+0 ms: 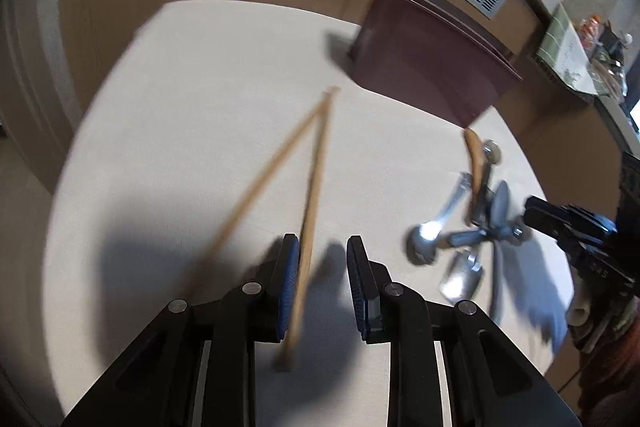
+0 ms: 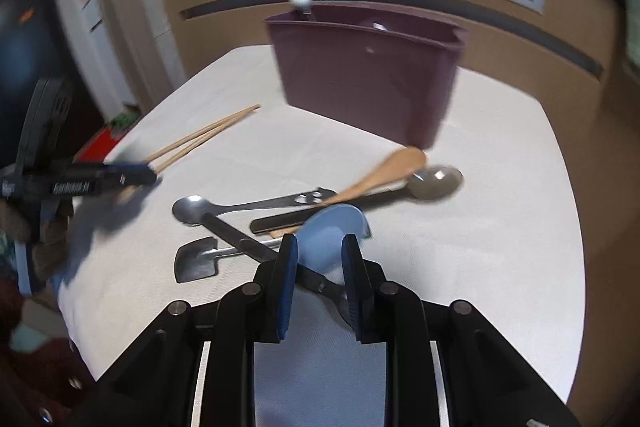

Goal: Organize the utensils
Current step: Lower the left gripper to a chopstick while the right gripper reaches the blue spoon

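A: Where's my left gripper [image 1: 323, 251]?
B: Jaws apart astride 1 of 2 chopsticks [image 1: 310, 211] on the counter [image 1: 180, 107].
A: My right gripper [image 2: 319, 249]?
B: Parted, gripping nothing, above the blue spoon [image 2: 334, 227] in the utensil pile, near the maroon bin [image 2: 360, 75].

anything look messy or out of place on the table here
Yes. The spoons lie crossed in a heap in front of the maroon bin, a wooden spoon across the metal ones. The chopsticks are splayed in a V, one between the left gripper's open jaws.
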Available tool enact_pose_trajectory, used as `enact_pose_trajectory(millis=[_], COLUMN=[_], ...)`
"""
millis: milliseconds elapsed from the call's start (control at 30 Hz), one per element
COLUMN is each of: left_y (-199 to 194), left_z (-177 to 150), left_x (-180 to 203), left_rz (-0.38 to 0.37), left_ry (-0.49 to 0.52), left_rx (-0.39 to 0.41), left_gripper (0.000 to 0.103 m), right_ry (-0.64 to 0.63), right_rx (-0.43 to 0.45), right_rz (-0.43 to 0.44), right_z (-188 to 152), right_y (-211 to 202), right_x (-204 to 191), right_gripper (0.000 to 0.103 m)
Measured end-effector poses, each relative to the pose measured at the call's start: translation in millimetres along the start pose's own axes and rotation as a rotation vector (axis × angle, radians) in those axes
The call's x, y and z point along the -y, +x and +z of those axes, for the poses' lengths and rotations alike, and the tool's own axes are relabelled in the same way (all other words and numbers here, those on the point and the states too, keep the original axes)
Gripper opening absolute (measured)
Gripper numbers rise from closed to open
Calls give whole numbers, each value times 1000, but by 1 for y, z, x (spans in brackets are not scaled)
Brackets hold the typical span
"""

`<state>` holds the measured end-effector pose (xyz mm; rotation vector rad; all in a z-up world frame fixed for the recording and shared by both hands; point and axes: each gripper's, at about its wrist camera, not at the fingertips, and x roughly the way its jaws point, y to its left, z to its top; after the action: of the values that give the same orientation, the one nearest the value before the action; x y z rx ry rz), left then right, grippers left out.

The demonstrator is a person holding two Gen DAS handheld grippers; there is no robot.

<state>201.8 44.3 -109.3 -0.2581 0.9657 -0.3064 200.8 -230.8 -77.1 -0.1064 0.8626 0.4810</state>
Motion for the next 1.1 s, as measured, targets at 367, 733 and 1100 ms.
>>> enact_pose_trajectory(millis=[367, 733, 1100], left_y=[9, 16, 7], left_z=[-7, 7, 2], left_x=[37, 28, 23], left_rz=[1, 90, 118], left_ry=[25, -12, -41], left_rx=[0, 50, 63], left_gripper=[26, 26, 26], right_ry=[216, 298, 117], right_rx=[-71, -76, 45], right_rz=[28, -13, -22], right_z=[-3, 19, 8], right_y=[27, 52, 20], right_x=[5, -9, -13], right_gripper=[25, 34, 34])
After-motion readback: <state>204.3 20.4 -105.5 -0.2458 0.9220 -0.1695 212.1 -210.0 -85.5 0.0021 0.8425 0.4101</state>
